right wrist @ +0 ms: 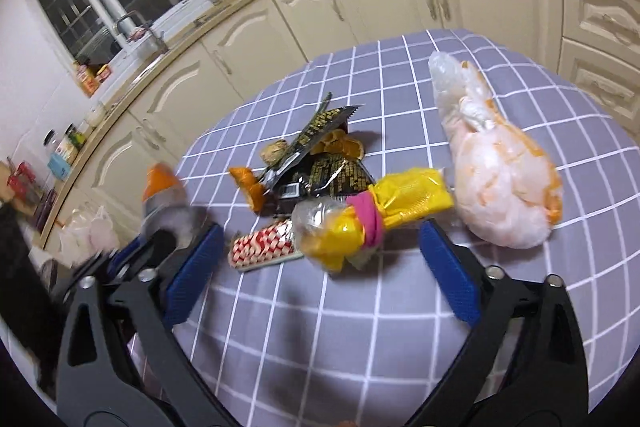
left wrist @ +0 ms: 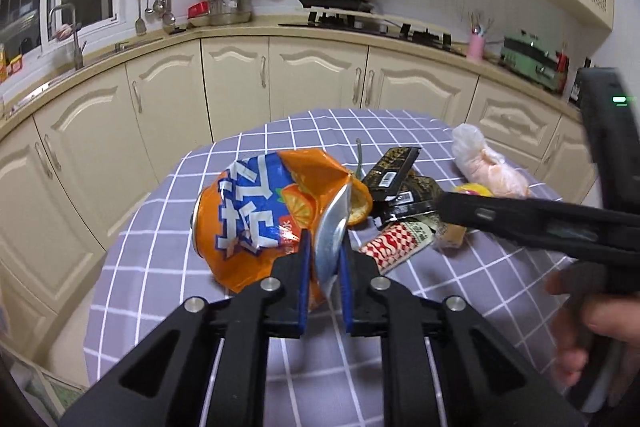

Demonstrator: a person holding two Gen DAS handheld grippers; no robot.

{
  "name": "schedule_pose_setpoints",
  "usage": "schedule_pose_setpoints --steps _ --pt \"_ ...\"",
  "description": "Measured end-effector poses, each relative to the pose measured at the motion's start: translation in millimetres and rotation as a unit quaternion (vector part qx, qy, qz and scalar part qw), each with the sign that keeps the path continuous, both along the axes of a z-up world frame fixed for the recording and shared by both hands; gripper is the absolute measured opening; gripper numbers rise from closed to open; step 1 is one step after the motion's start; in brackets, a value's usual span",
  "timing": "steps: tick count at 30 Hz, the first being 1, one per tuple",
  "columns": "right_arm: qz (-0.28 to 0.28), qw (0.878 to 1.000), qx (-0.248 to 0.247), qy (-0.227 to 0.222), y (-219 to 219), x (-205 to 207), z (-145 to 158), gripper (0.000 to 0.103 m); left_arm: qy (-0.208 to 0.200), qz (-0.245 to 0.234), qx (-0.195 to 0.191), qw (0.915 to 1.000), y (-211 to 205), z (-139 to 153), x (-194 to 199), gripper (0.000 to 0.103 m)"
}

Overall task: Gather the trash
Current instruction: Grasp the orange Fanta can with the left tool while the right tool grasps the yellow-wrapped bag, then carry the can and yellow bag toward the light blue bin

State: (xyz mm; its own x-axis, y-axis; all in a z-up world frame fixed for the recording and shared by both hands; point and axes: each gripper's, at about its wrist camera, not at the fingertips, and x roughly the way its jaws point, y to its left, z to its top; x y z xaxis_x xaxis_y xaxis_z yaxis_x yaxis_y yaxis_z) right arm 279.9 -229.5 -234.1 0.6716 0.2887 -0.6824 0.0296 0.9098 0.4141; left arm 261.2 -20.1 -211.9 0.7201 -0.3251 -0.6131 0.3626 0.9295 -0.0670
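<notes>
My left gripper (left wrist: 326,247) is shut on the silver end of a crushed orange soda can (left wrist: 256,219), which tilts over the purple checked tablecloth (left wrist: 168,267). My right gripper (right wrist: 320,251) is open, its blue pads wide apart on either side of a yellow wrapper bundle (right wrist: 384,211) tied with a pink band; the pads do not touch it. Around the bundle lie a red-and-white wrapper (right wrist: 268,241), black-and-gold wrappers (right wrist: 332,171) and orange peel (right wrist: 248,185). The can (right wrist: 164,195) shows blurred at the left of the right wrist view.
A tied clear plastic bag (right wrist: 504,179) with orange scraps lies to the right of the pile. Cream kitchen cabinets (left wrist: 240,75) and a counter with a sink and stove curve around behind the table. The table's rounded far edge drops off toward the cabinets.
</notes>
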Motion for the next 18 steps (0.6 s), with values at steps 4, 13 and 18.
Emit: schedule_pose_setpoints --steps 4,13,18 --pt "0.001 1.0 -0.002 0.001 0.6 -0.9 -7.4 0.045 -0.002 0.003 -0.018 0.9998 6.5 1.1 -11.1 0.011" --pt "0.043 0.998 -0.001 -0.047 -2.5 -40.2 10.5 0.044 -0.013 0.007 -0.042 0.999 14.1 8.5 -34.6 0.011" --pt "0.056 0.996 -0.003 -0.066 -5.8 -57.4 26.6 0.044 -0.013 0.004 -0.048 0.9987 9.6 12.9 -46.7 0.011"
